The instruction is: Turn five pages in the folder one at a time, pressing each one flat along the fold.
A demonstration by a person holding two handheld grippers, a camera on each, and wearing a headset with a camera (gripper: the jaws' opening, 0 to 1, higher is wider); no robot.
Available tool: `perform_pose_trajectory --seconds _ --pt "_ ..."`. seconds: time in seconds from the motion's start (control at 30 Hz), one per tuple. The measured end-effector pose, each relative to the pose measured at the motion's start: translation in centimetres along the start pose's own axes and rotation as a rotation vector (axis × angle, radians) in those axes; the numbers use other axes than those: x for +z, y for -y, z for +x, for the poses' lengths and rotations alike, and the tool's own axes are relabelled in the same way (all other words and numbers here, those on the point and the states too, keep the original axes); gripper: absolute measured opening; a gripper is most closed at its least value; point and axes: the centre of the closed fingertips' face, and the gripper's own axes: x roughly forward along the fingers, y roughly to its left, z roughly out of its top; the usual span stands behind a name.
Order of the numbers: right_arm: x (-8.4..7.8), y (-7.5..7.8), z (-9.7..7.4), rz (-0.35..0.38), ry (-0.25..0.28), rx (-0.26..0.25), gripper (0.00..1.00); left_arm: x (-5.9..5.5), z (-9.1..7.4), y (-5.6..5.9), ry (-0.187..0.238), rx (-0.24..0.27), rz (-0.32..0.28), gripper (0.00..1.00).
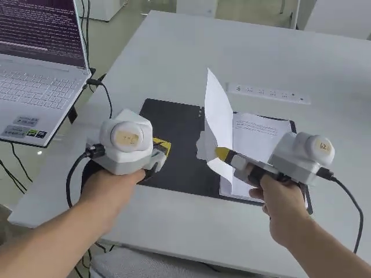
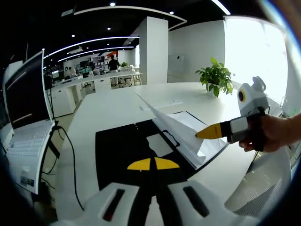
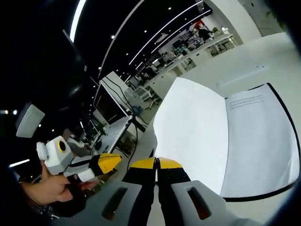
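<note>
**White page up on edge, R gripper clamped on it**

Page stands near vertical over the spine of the black folder. Its lower corner is curled and the sheet leans slightly toward the L half. Folder lies open and flat on the grey table, near the front edge, straight ahead of the person. Folder's R half carries a printed sheet lying flat, text lines at the top. L half is bare black cover.

R gripper: yellow tips pinched together on the page's lower free edge. In the R gripper view the jaws meet and the white sheet rises right from the tips. Right hand holds it over the folder's front R part.

L gripper: jaws closed tip to tip, nothing between them. It sits over the L cover. Can't tell if it's touching the cover or just above it. Left hand is at the table's front edge.

Around:
- Laptop is open at the table's L edge, screen lit, with a cable coming off its side.
- White power strip lies beyond the folder, apart from it.
- L gripper view shows a potted plant past the far end of the table, w/ office desks behind.
</note>
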Motion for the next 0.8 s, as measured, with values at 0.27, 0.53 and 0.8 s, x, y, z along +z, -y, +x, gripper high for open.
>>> perform_pose_trajectory --seconds 0.27,0.53,0.8 --pt "-2.2 -0.1 2.7 0.001 -0.073 -0.004 0.0 -1.7 -1.2 -2.7 -0.01 0.032 -0.038 0.0" --pt "-4.8 0.5 5.7 -0.008 -0.153 -0.006 0.0 -2.9 -2.0 -3.7 -0.025 0.048 -0.065 0.0" --pt "-7.5 1.3 7.8 -0.011 -0.225 -0.021 0.0 -4.5 -2.5 -4.0 -0.05 0.044 -0.09 0.0"
